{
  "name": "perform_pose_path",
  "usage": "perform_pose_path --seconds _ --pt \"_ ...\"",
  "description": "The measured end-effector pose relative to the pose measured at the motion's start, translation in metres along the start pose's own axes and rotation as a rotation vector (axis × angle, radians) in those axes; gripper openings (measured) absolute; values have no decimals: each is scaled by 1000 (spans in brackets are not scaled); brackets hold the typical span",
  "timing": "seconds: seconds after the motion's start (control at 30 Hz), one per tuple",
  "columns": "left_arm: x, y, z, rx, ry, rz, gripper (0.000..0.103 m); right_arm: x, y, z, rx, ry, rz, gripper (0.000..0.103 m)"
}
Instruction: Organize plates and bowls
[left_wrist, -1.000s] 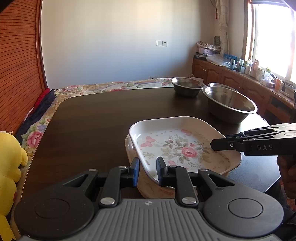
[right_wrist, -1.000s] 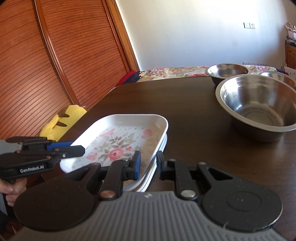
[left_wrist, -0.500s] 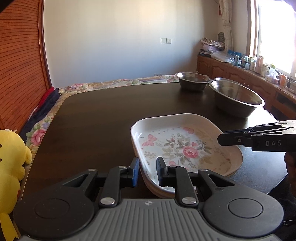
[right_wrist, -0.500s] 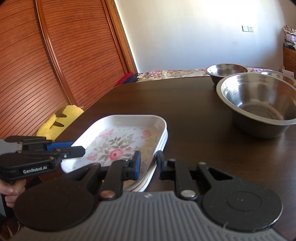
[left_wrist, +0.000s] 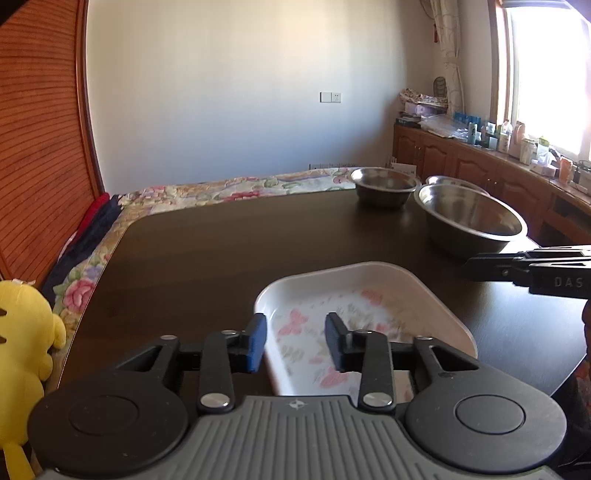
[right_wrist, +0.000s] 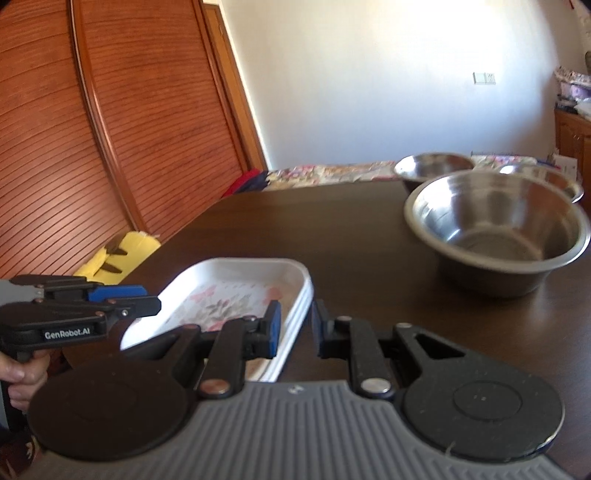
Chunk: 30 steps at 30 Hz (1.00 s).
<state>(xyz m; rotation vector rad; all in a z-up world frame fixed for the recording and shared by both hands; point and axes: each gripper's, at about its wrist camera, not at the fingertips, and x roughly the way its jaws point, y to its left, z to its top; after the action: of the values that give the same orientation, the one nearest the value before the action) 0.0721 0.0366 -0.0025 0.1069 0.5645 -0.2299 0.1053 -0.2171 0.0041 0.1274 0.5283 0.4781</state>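
A stack of white rectangular floral plates (left_wrist: 364, 295) (right_wrist: 236, 291) rests on the dark table (left_wrist: 229, 251) near its front edge. My left gripper (left_wrist: 295, 341) is open and raised over the stack's left rim, holding nothing. My right gripper (right_wrist: 295, 326) is open, its jaws either side of the stack's right rim; whether it touches is unclear. Each gripper shows from the side in the other view, the right (left_wrist: 476, 265) and the left (right_wrist: 147, 301). Three steel bowls stand at the back right: a large one (left_wrist: 469, 218) (right_wrist: 495, 229), a medium one (left_wrist: 384, 184) (right_wrist: 432, 166), a third (left_wrist: 454, 181) (right_wrist: 539, 177) behind.
A yellow plush toy (left_wrist: 22, 343) (right_wrist: 118, 254) sits off the table's left side. A floral bedspread (left_wrist: 229, 190) lies behind the table. A wooden slatted wall (right_wrist: 92, 147) is at left. A cabinet (left_wrist: 491, 162) with bottles runs under the window at right.
Both grippers opened and let go of the floral plate, which now lies nested on the stack. Both grippers lifted and drew back a little.
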Motion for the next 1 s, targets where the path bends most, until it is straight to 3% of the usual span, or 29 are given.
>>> perform_pose_path --seconds 0.43,0.7,0.77,0.83,1.0 --pt "31 -66 45 33 -41 -68 63 -40 -62 17 -7 -167 -91 21" --pt "68 -107 66 67 -18 -91 67 -50 -117 22 5 -215 -178 22" --pt "76 -115 71 73 -17 -93 68 -49 -128 24 9 -223 -188 27" --pt "82 -121 75 75 -16 -97 69 -47 -138 25 13 -226 -189 44" --pt "100 -132 83 62 -3 -102 70 -32 -158 30 2 -212 -198 56"
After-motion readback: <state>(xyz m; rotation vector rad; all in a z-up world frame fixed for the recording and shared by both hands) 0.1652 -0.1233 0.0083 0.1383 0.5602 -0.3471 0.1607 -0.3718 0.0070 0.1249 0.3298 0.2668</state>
